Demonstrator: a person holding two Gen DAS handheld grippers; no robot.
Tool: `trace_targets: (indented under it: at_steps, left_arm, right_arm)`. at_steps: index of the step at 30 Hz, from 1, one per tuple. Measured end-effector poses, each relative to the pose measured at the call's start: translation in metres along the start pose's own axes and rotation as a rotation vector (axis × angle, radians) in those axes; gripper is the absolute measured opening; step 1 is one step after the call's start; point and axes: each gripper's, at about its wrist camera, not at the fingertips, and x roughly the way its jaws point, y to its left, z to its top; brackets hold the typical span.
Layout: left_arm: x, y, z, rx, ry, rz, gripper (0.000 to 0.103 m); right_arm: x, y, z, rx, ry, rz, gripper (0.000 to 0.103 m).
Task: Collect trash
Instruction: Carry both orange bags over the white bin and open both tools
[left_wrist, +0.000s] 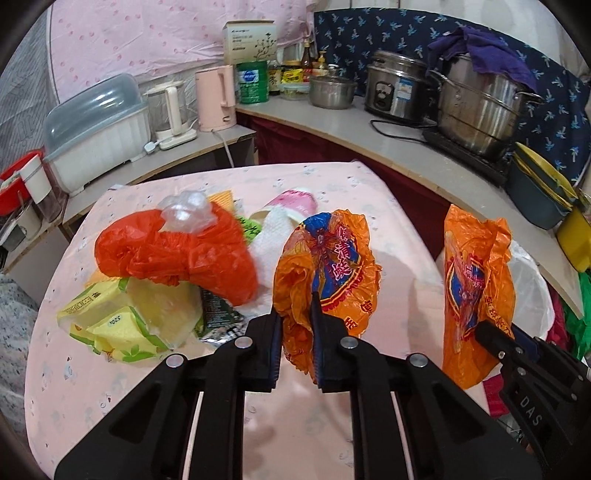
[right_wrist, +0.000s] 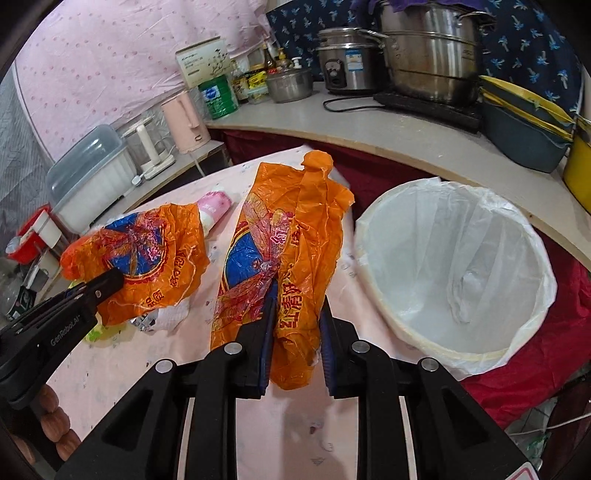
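My left gripper (left_wrist: 295, 310) is shut on a crumpled orange printed plastic bag (left_wrist: 325, 258) and holds it above the pink-clothed table (left_wrist: 110, 387). My right gripper (right_wrist: 297, 302) is shut on a second orange printed bag (right_wrist: 288, 229) that hangs beside the first, also off the table. In the right wrist view the left gripper (right_wrist: 114, 277) and its bag (right_wrist: 147, 251) are at the left. A bin with a white liner (right_wrist: 424, 343) stands open at the right of the table. A red bag (left_wrist: 177, 251), clear plastic (left_wrist: 188, 212), yellow packets (left_wrist: 110, 317), a paper towel (left_wrist: 269, 240) and a pink cup (left_wrist: 295, 201) lie piled on the table.
A curved counter (left_wrist: 406, 147) runs behind the table with steel pots (left_wrist: 476, 107), a rice cooker (left_wrist: 395, 88), jars and a pink kettle (left_wrist: 216, 98). Stacked basins (right_wrist: 524, 122) sit on it above the bin. A dish box (left_wrist: 96, 129) stands at the left.
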Motion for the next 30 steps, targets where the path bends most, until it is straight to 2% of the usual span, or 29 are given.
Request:
trace_targets:
  at_steps: [15,25,30]
  left_arm:
    - [-0.016,-0.090,0.000,0.143,-0.022,-0.123,0.013]
    - [0.004,-0.152,0.005,0.229,0.010,-0.245,0.013]
    - [0.021,-0.180,0.009,0.267,0.032,-0.270,0.013]
  right_arm:
    - [-0.038,-0.070,0.007,0.101,-0.080,-0.095,0.021]
    - [-0.041,-0.124,0.010,0.174,-0.093,-0.184,0.021]
    - [-0.039,-0.143,0.010,0.206,-0.088,-0.218,0.021]
